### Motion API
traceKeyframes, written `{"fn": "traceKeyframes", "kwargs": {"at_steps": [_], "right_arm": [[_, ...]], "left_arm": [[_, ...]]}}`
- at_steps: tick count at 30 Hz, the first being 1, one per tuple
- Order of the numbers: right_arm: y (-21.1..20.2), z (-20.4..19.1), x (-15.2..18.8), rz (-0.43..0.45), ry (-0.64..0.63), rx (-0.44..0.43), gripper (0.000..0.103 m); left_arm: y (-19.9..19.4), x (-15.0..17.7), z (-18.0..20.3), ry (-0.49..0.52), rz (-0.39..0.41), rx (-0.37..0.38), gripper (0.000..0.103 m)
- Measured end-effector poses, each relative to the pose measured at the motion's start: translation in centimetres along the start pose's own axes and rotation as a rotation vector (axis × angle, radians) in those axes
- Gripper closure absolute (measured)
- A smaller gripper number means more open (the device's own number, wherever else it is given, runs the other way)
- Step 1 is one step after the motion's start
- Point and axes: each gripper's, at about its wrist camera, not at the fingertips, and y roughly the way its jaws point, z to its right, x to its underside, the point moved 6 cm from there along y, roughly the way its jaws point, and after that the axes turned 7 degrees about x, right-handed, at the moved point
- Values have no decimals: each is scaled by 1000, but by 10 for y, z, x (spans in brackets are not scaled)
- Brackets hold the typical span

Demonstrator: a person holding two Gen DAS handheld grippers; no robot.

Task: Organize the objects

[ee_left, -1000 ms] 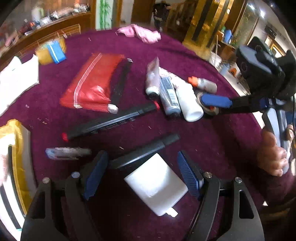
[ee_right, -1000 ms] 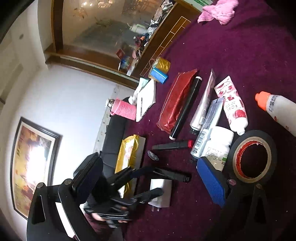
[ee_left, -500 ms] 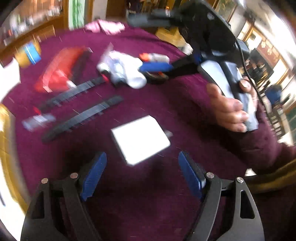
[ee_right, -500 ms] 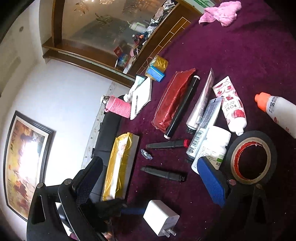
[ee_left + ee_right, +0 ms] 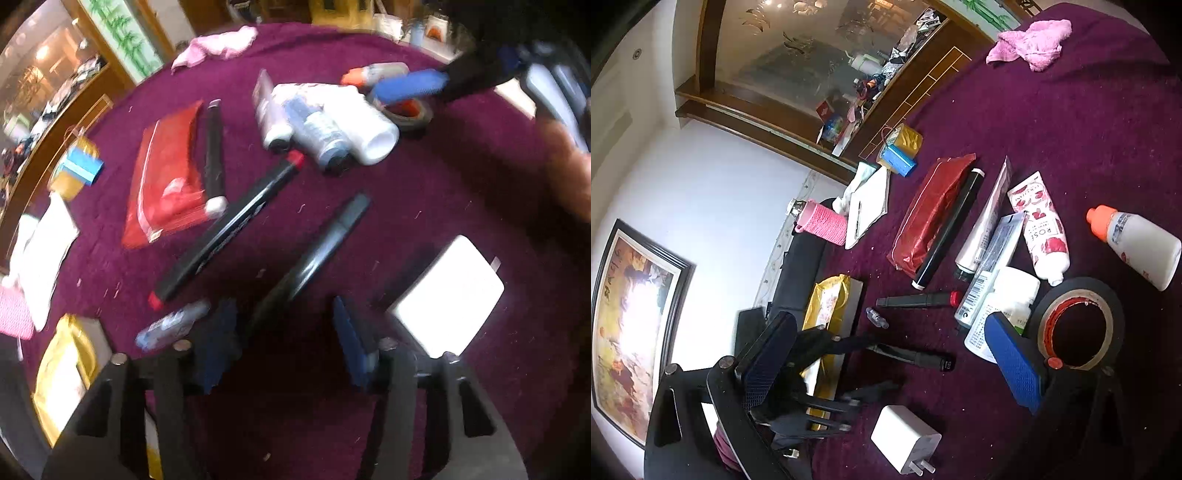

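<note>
A black marker (image 5: 317, 251) lies slantwise on the maroon tablecloth (image 5: 424, 192). Its near end sits between the blue pads of my left gripper (image 5: 286, 334), whose jaws are closing but still stand clear of it. The right wrist view shows the same marker (image 5: 919, 357) with the left gripper (image 5: 875, 365) around its end. My right gripper (image 5: 888, 360) is open and empty, its right pad beside a roll of black tape (image 5: 1078, 325). A white charger (image 5: 447, 295) lies to the right of the left gripper, also seen as the charger (image 5: 907, 439) near the front edge.
A red-capped black marker (image 5: 229, 229), a small clear vial (image 5: 173, 325), a red pouch (image 5: 166, 173) and a black tube (image 5: 214, 151) lie left of centre. Tubes and a white bottle (image 5: 369, 125) cluster by the tape. A yellow package (image 5: 62, 365) sits at the left edge.
My left gripper has swung from over the white charger to the black marker, and its jaws have narrowed. The right gripper has stayed in place.
</note>
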Motion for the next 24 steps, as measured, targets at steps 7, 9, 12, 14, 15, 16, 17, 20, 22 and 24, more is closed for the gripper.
{"fn": "traceKeyframes", "kwargs": {"at_steps": [7, 9, 12, 14, 15, 16, 17, 20, 22, 24], "right_arm": [[1, -1, 0, 9, -16, 26, 2], [2, 0, -1, 9, -15, 28, 2], [4, 1, 0, 1, -8, 22, 2], [6, 0, 1, -4, -9, 22, 2], [7, 0, 2, -5, -13, 25, 2], [7, -1, 2, -4, -20, 30, 2], [7, -1, 3, -1, -28, 40, 2], [7, 0, 3, 7, -41, 62, 2], [8, 1, 2, 6, -39, 59, 2], [8, 1, 2, 3, -38, 54, 2]], "left_arm": [[-7, 20, 11, -201, 55, 46, 90], [-9, 30, 14, -248, 51, 62, 91], [-11, 34, 17, -294, 63, 34, 91], [-7, 27, 17, -296, 76, 0, 90], [-6, 21, 18, -285, 83, -26, 90], [-4, 17, 19, -274, 91, -57, 90], [-2, 12, 20, -259, 101, -94, 90], [-1, 9, 23, -225, 145, -172, 92], [-4, 15, 17, -280, 168, -154, 91], [-7, 17, 10, -325, 187, -127, 91]]}}
